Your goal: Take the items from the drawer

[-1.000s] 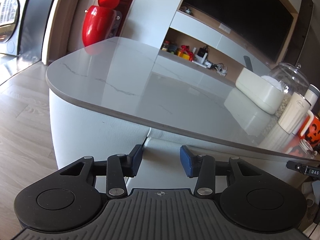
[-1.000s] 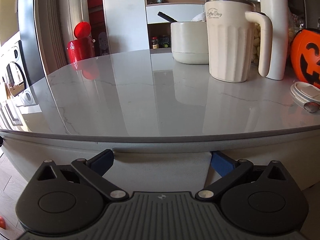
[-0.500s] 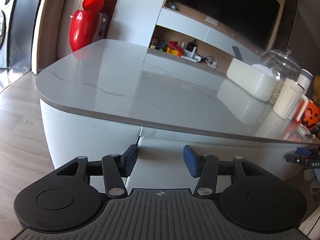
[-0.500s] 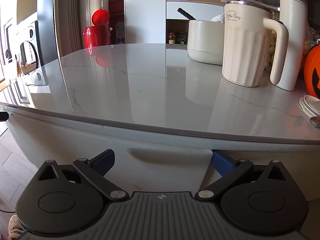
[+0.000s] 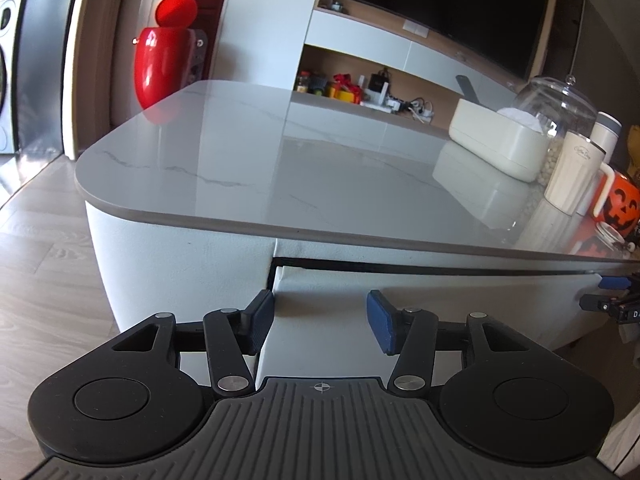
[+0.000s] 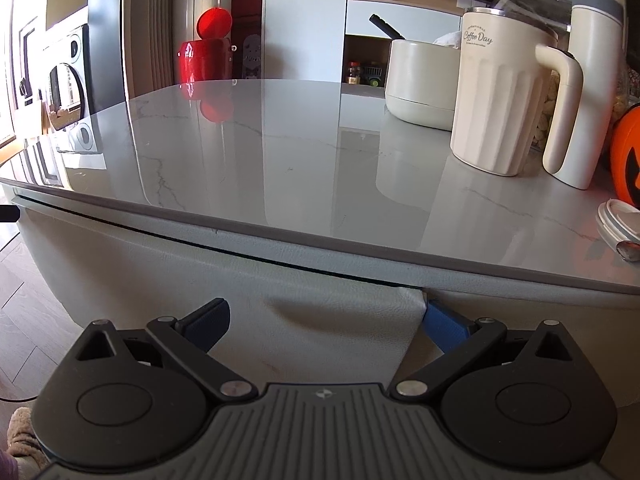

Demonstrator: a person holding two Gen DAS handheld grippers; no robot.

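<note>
We're at the drawer [image 5: 420, 292] now, a pale front tucked under the lip of the surface [image 5: 320, 168], and a dark slit shows along its top edge, so it looks barely cracked. Nothing inside is visible yet, and no item can be named. The left tool [image 5: 320, 320] sits wide at the drawer's left corner, one pad on either side of that corner, gripping nothing. The right tool [image 6: 324, 320] is also spread wide, straddling the right end of the front just under a shallow recessed pull [image 6: 320, 306]; its right pad lies past the drawer's end edge. We judge the step in hand to be the opening itself. Next we need a purchase on that pull or on the front's edges, then a straight, level draw outward until the contents show.

Up top, the grey marble-look surface carries a cream "Coffee Day" mug [image 6: 504, 100], a tall flask [image 6: 592, 80], a cream container [image 5: 496, 140], a glass jar [image 5: 560, 112] and an orange pumpkin bucket [image 5: 620, 200]. Beyond stand a red ornament [image 5: 164, 60], a dark television [image 5: 440, 8] and wood flooring [image 5: 36, 264].
</note>
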